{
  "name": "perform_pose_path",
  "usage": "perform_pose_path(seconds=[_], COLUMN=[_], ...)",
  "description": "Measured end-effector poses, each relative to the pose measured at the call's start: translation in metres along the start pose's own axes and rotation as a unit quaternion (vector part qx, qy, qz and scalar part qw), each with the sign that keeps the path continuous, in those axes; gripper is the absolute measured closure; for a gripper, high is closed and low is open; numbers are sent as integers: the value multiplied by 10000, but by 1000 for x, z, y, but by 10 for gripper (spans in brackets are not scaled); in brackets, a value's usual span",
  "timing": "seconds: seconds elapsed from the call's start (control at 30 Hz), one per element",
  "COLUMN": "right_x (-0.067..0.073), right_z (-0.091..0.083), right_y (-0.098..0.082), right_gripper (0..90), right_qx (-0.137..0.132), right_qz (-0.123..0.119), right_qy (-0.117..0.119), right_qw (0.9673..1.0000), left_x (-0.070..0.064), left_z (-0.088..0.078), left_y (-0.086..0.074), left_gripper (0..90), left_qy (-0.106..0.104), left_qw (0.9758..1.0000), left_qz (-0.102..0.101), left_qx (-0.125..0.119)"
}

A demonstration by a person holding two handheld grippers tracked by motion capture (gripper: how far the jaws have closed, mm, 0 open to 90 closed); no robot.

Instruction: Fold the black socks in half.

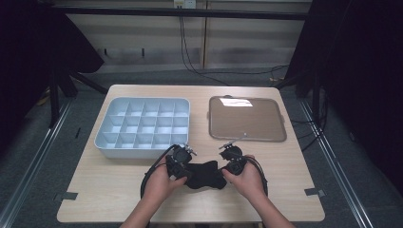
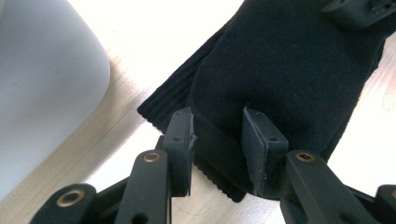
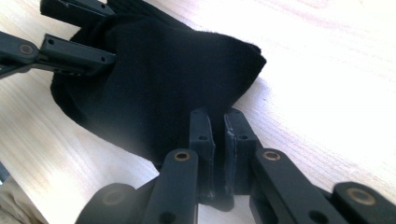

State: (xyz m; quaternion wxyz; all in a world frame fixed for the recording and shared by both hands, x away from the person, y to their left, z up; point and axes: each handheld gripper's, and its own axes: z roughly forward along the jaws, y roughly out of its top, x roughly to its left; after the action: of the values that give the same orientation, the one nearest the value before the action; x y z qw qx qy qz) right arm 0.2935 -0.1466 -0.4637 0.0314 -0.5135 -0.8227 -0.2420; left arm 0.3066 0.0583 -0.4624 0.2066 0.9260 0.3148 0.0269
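A black sock lies bunched on the wooden table near its front edge, between my two grippers. My left gripper holds its left end. In the left gripper view the jaws of that gripper are pinched on a thick fold of the sock, next to its ribbed cuff. My right gripper holds the sock's right end. In the right gripper view the right gripper is almost fully shut on a thin edge of the sock. The other gripper's jaws bite the far side.
A grey plastic tray with several empty compartments sits at the left, just behind my left gripper; its wall is close by. A flat brown pad with a grey rim lies at the right. Bare tabletop surrounds the hands.
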Motion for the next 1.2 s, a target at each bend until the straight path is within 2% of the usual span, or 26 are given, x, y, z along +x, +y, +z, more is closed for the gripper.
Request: perform_pose_path(seconds=[0.37, 0.4, 0.5, 0.73, 0.83, 0.87, 0.93, 0.97, 1.0, 1.1, 1.13, 1.2], right_x=[-2, -1, 1, 7, 8, 8, 7, 7, 5, 4, 4, 5], right_z=[-8, -10, -13, -20, -22, -21, -20, -20, -18, -16, -14, -13], right_y=[3, 3, 4, 7, 9, 10, 10, 10, 9, 8, 7, 7], right_gripper=[844, 844, 843, 839, 839, 839, 839, 839, 840, 839, 839, 840], right_qx=[69, 65, 41, -23, -5, 10, 35, 35, 45, 34, 59, 53], right_qz=[-87, -70, -58, -57, -66, -90, -62, -62, -55, -66, -50, -45], right_qy=[-60, -55, -31, -2, -30, -55, -58, -58, -64, -51, -50, -37], right_qw=[9999, 9999, 10000, 10000, 10000, 9999, 10000, 10000, 10000, 10000, 10000, 10000], left_x=[-6, -6, -4, -7, -6, -3, -3, -3, -5, -9, -13, -14], left_z=[0, 0, 0, 1, 0, -2, -7, -7, -13, -17, -19, -19], left_y=[1, 0, -1, 1, 0, 0, 0, 0, 3, 7, 12, 17], left_gripper=[646, 646, 647, 649, 649, 648, 667, 686, 701, 720, 729, 745], left_qy=[-74, -111, -162, -61, -94, -162, -213, -213, -261, -242, -265, -389], left_qw=[10000, 9998, 9997, 9999, 9998, 9997, 9991, 9991, 9985, 9983, 9977, 9966], left_qz=[-1, -91, -146, -99, -110, -165, -234, -234, -208, -142, -147, -178], left_qx=[-43, -103, -126, -90, -108, -126, -281, -281, -433, -508, -600, -704])
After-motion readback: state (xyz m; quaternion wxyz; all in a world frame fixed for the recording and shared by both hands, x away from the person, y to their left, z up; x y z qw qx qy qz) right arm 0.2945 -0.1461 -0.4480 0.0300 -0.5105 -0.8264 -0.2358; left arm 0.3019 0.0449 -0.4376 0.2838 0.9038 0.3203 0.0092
